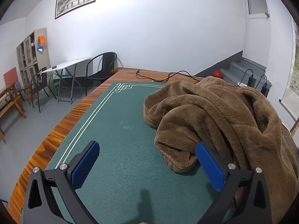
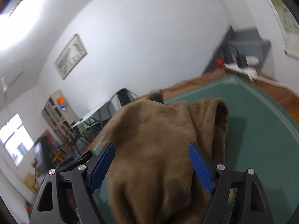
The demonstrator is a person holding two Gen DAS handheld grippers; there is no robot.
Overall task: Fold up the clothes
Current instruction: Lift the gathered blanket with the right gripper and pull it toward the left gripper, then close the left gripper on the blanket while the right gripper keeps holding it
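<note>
A brown fleece garment (image 1: 214, 112) lies crumpled on the right half of a green mat (image 1: 115, 130). My left gripper (image 1: 147, 149) is open and empty, low over the mat, and its right finger touches a rolled edge of the garment. In the right wrist view the same garment (image 2: 158, 149) fills the space between the wide-spread blue pads of my right gripper (image 2: 151, 155). The jaws stand wide apart around the fabric and do not pinch it. The view is blurred by motion.
The mat (image 2: 261, 130) lies on a wooden table (image 1: 61, 123). Black cables (image 1: 168, 77) and chargers (image 1: 252, 81) lie at the far edge. A red ball (image 1: 217, 74), black chairs (image 1: 104, 69) and a small white table (image 1: 69, 65) stand beyond.
</note>
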